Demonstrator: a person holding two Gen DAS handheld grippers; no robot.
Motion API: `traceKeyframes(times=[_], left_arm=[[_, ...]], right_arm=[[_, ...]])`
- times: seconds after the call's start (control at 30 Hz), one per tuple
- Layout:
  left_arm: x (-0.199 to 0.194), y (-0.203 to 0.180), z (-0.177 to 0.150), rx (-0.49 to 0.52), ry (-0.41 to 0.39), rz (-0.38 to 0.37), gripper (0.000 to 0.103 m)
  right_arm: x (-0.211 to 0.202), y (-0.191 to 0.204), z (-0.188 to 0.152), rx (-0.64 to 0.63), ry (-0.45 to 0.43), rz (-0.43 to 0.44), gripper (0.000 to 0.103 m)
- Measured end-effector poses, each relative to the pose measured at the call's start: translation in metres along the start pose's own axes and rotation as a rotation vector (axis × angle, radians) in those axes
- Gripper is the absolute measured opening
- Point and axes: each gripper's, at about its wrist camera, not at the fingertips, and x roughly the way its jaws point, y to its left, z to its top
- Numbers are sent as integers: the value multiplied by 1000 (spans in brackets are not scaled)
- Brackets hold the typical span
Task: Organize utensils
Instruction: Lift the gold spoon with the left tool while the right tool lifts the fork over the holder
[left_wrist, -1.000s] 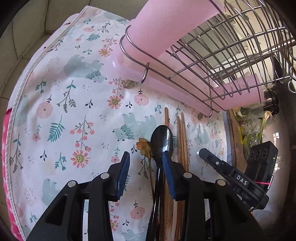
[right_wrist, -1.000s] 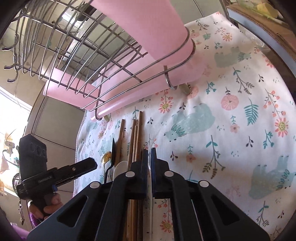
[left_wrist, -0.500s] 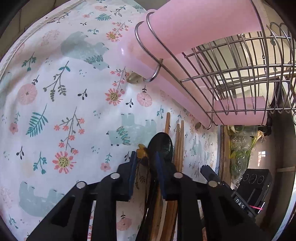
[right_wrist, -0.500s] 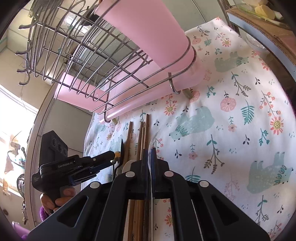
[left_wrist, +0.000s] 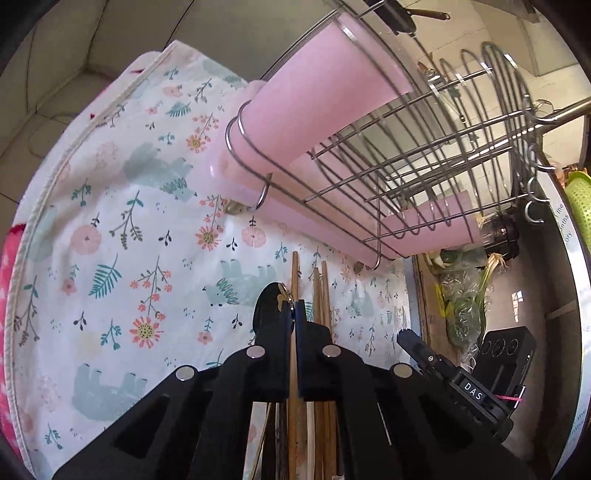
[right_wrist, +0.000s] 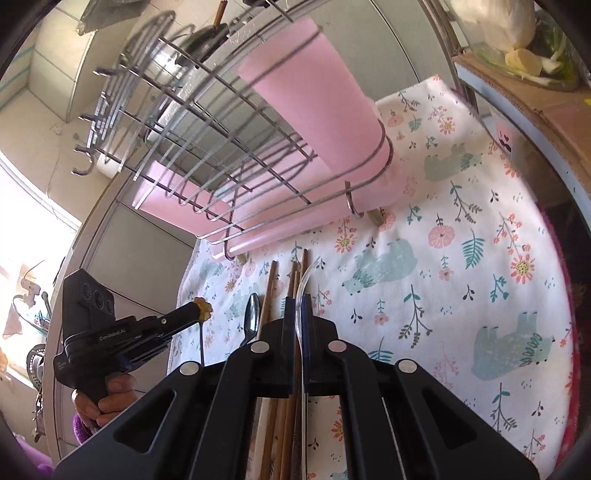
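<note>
My left gripper (left_wrist: 294, 314) is shut on a small gold flower-topped utensil (right_wrist: 202, 307) and holds it raised; in the right wrist view its thin dark stem hangs below the fingers. A dark metal spoon (left_wrist: 267, 308) (right_wrist: 252, 315) lies on the floral cloth (left_wrist: 110, 258) beside several wooden chopsticks (left_wrist: 321, 288) (right_wrist: 273, 280). My right gripper (right_wrist: 300, 306) is shut on a clear plastic spoon (right_wrist: 308, 275), held above the chopsticks. A wire dish rack (left_wrist: 388, 166) (right_wrist: 221, 147) with pink liners stands behind.
A pink drip tray (left_wrist: 236, 173) sits under the rack. Bagged greens (left_wrist: 461, 295) and a green basket (left_wrist: 580, 199) are on the counter to the right. A cardboard box (right_wrist: 535, 110) with vegetables is beyond the cloth's far edge.
My left gripper closed on the gold flower-topped utensil and lifted it off the cloth. Both grippers rose, so the rack shows from higher up. The right gripper kept its hold.
</note>
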Motion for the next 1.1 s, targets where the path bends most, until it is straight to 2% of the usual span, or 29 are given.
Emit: traceKeyframes(times=[0.3, 0.57, 0.83, 1.1], left_arm=[[-60, -38, -3, 165, -168, -42, 2], [-120, -89, 6, 317, -368, -93, 2], [-167, -130, 38, 403, -532, -125, 2], [-176, -153, 84, 450, -640, -123, 2]], right_arm=[[-36, 27, 11, -77, -142, 11, 4], [-94, 67, 41, -219, -411, 18, 4], [-128, 101, 93, -350, -658, 15, 4], [-123, 110, 137, -396, -787, -11, 4]])
